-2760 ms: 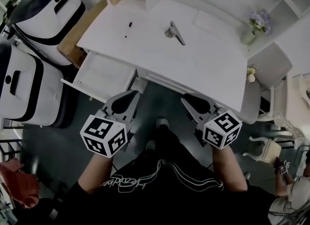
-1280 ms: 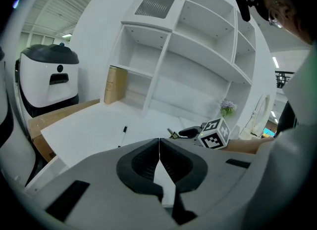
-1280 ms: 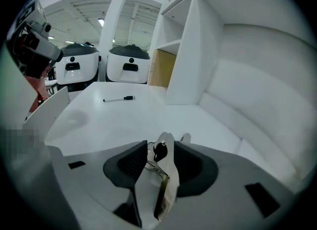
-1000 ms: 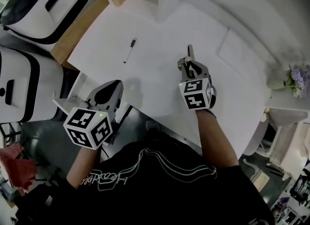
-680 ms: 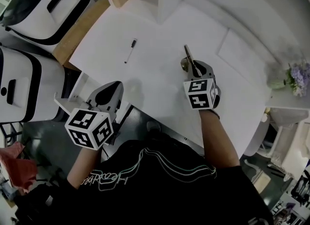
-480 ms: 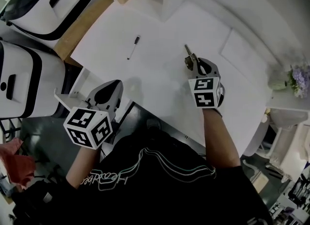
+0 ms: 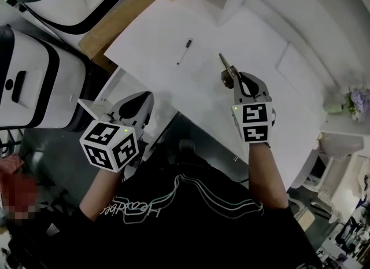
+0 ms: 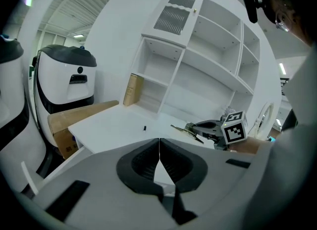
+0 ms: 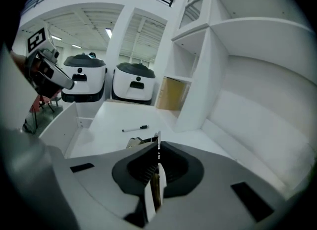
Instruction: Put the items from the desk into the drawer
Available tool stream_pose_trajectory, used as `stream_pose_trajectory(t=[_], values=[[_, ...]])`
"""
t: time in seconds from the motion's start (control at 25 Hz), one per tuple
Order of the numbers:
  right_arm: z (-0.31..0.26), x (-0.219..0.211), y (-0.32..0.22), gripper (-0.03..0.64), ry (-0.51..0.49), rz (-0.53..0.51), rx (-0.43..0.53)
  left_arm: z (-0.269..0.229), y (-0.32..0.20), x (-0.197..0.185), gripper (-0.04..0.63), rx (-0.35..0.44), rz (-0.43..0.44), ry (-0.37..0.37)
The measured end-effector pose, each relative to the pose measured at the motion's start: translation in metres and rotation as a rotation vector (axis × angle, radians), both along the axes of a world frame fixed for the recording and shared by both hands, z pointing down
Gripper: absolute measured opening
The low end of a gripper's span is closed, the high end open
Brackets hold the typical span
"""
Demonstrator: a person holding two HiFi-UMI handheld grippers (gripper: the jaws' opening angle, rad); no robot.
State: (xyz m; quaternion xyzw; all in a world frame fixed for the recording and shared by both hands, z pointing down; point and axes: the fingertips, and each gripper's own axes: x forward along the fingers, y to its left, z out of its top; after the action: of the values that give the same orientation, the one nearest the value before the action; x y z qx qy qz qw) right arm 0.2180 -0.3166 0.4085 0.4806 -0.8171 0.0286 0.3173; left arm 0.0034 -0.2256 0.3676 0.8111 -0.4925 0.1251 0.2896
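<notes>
Jaws of the right gripper (image 9: 158, 139) are squeezed tight on a small metal tool (image 7: 225, 67); the tool is thin and a bit brassy; it sticks out past the jaw tips toward the far side; it is held above the middle of the white desk (image 7: 248, 36); the left gripper (image 8: 159, 140) has its jaws pressed together with nothing in them; it hangs at the near left, just beside the open drawer (image 7: 107, 91); the drawer sticks out from the near left side of the desk; a black marker pen (image 7: 184, 51) lies on the desk, left of the tool and apart from it; two big white and black machines (image 7: 34, 83) stand at the far left.
</notes>
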Motion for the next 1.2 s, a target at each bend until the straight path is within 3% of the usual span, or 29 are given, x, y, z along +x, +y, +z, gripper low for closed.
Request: stream_pose_trajectory(t=[0.32,0.6,0.96,1.2], values=[[-0.034,-0.139,0.046,0.046,-0.008,-0.139,0.046,-0.01,0.029,-0.101,0.021,0.018,-0.016,0.007],[-0.023,-0.246,0.073,0.044,-0.017,-0.254,0.037,0.014,0.052,-0.187,0.021,-0.017,-0.074,0.015],[0.041,-0.36,0.094,0.046,0.065,-0.426,-0.03,0.038,0.071,-0.277,0.021,-0.044,-0.142,0.018],[0.122,-0.396,0.095,0.046,0.152,-0.456,-0.143,0.053,0.078,-0.313,0.021,-0.069,-0.171,0.023]])
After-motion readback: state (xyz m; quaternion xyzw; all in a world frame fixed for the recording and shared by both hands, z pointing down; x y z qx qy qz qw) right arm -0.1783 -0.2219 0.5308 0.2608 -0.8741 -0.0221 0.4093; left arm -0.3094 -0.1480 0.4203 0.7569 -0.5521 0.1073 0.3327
